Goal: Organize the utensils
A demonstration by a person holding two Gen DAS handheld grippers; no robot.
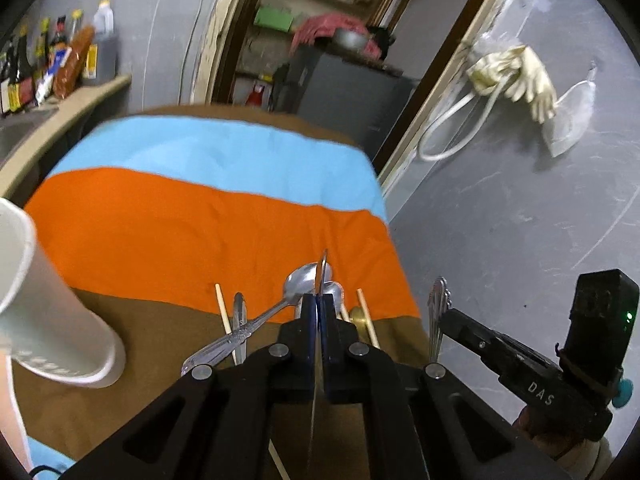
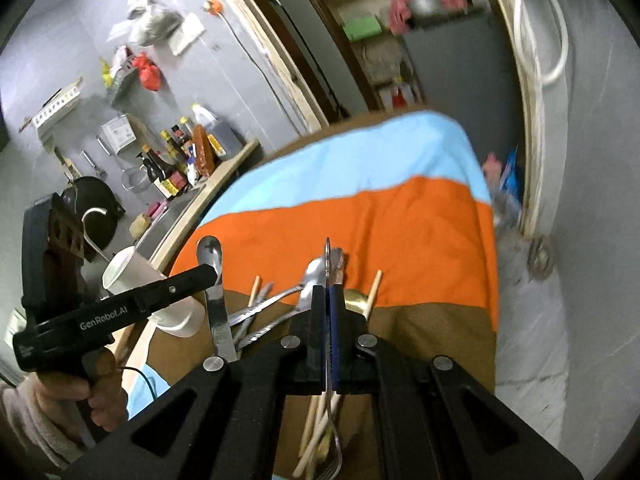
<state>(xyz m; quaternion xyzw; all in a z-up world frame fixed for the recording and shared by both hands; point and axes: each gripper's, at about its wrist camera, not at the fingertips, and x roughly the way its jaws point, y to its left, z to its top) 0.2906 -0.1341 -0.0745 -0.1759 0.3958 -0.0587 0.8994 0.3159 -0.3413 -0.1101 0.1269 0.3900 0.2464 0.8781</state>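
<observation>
My left gripper [image 1: 319, 304] is shut on a flat steel utensil seen edge-on [image 1: 322, 276]; in the right wrist view it shows as a spoon [image 2: 212, 256] held upright. My right gripper [image 2: 329, 294] is shut on a fork [image 2: 328, 256], whose decorated handle end shows in the left wrist view [image 1: 438, 300]. Both are held above a pile of spoons [image 1: 304, 280] and wooden chopsticks [image 1: 224, 312] on the striped cloth [image 1: 200, 216]. A white paper cup [image 1: 48, 300] stands at the left, also in the right wrist view [image 2: 132, 272].
The table is covered by a blue, orange and brown cloth. A counter with sauce bottles [image 2: 172, 168] and a sink runs along the left. A grey wall with hanging gloves [image 1: 516, 76] is on the right, and a doorway lies beyond the table.
</observation>
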